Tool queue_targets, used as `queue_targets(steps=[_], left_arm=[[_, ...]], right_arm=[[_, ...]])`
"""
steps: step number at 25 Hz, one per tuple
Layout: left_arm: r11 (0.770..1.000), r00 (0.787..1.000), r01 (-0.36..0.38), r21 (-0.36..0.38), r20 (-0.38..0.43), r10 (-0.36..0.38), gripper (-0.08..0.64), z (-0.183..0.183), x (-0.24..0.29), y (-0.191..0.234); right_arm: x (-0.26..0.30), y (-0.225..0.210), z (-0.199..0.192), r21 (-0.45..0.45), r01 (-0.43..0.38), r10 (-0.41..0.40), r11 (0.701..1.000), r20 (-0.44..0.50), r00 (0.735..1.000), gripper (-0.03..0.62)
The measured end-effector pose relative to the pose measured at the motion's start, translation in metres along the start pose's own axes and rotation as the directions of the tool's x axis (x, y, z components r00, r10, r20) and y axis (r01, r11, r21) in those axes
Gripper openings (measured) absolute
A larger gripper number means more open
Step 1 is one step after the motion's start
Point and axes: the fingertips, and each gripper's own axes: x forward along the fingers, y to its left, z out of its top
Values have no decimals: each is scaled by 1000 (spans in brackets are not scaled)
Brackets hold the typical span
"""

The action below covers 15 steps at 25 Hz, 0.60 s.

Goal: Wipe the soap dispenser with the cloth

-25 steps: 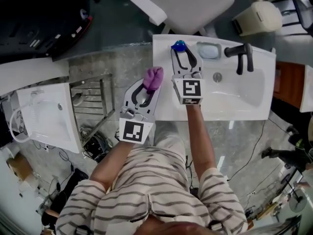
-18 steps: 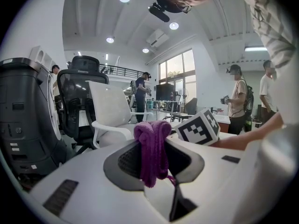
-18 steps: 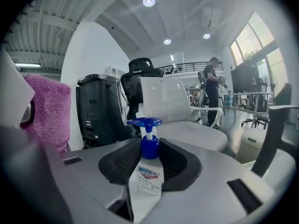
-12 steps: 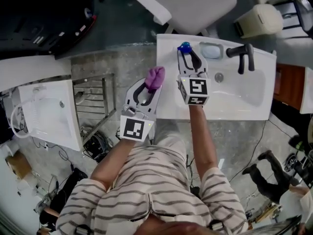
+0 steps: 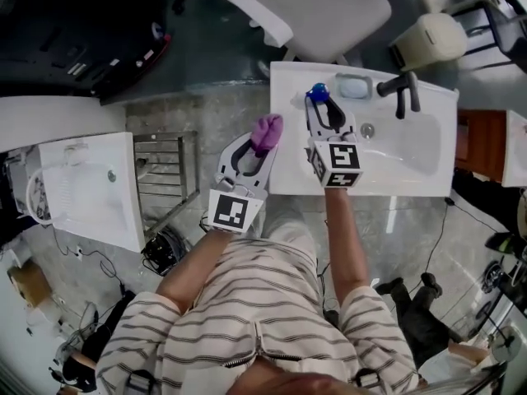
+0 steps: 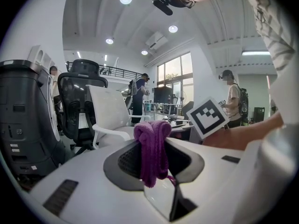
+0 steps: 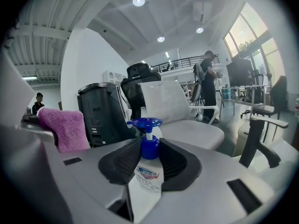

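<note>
The soap dispenser (image 7: 148, 171), a clear bottle with a blue pump (image 5: 317, 94), stands upright between the jaws of my right gripper (image 7: 148, 160). The jaws have just been closing, and the black pads now press on its neck and shoulders. In the head view the right gripper (image 5: 319, 104) hovers over the back left corner of the white sink (image 5: 412, 151). A purple cloth (image 6: 152, 150) is bunched in my left gripper (image 6: 152, 160), which is shut on it. The left gripper (image 5: 265, 142) and the cloth (image 5: 267, 130) sit just left of the sink's edge. The cloth (image 7: 65, 129) also shows left of the dispenser.
A black faucet (image 5: 401, 89) and a pale soap dish (image 5: 354, 85) stand along the sink's back ledge. A white office chair (image 5: 321, 11) is beyond the sink. A second white basin (image 5: 82, 188) and a metal rack (image 5: 169, 167) lie to the left.
Both grippers have shifted right and slightly up in the head view. The right one carries the dispenser and the left one still holds the cloth. The view itself has also moved.
</note>
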Motion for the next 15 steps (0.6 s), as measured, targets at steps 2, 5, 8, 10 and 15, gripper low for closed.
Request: queue_targets(steps=[2,5,8,10,15], left_arm=[[1000,1000,8,2,10,-8,115,4,-7,0],[1000,999,20,6,25,-20,115,13,-18,-4],[999,999,32,3,12,-32,115,19,-29,-11],[999,999,36,6,12,-36,115,21,-35,-12],[997,997,70,29,27,-70,115,36,-50,-18]], right_arm=[[-9,7,9,0,3,-3,1000,6,1000,133],[-25,20,24,-7,3,-3,1000,20,1000,133],[-44,32,37,-10,1,-1,1000,31,1000,133],[-54,39,46,-12,5,-4,1000,41,999,133],[-81,57,70,-7,22,-21,1000,65,998,133]])
